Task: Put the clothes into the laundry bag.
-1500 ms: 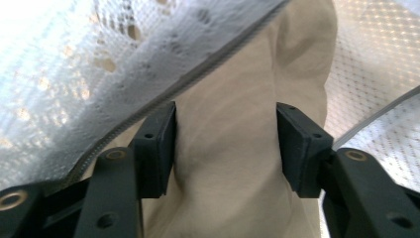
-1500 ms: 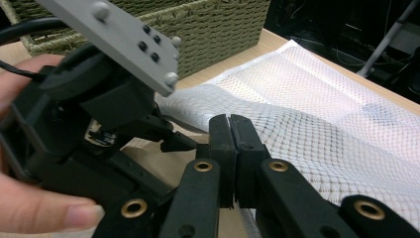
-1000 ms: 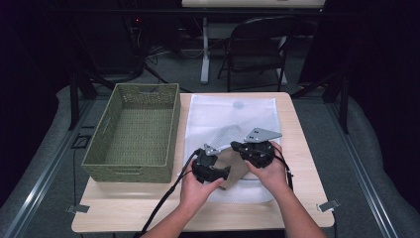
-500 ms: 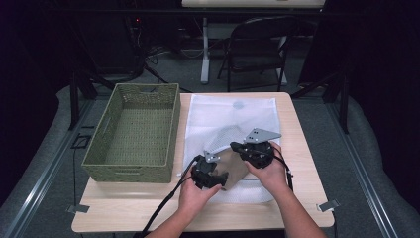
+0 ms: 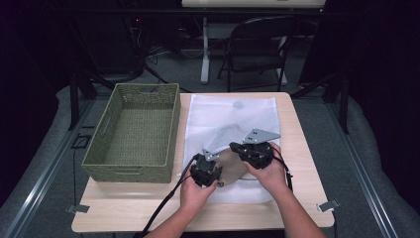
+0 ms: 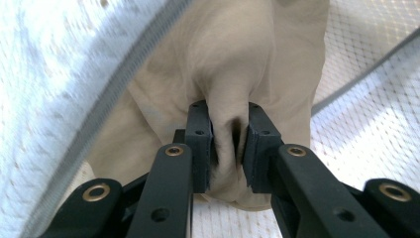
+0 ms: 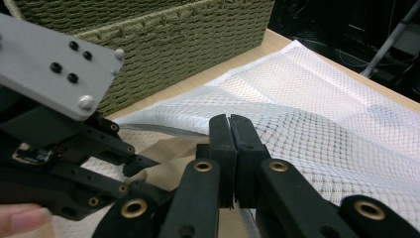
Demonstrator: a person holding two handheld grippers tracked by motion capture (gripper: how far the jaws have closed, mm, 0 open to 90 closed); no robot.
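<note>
L gripper [image 6: 229, 144] had just been closing and pinched a fold of beige cloth [image 6: 233, 64] at the mesh laundry bag [image 5: 233, 121] mouth, near-right of the basket [image 5: 133, 131]. R gripper [image 7: 231, 148] held the bag's edge, jaws pressed together. We reckoned the pull-out was ready.

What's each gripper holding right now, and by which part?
The left gripper has just closed on a bunched fold of the beige cloth. The right gripper is shut on the upper layer of the white mesh bag, at its opening edge.

room: dark, dim | table [image 5: 297, 148]: light wood | behind table: black folding chair [image 5: 255, 47], white desk leg [image 5: 204, 49] | floor under table: grey
</note>
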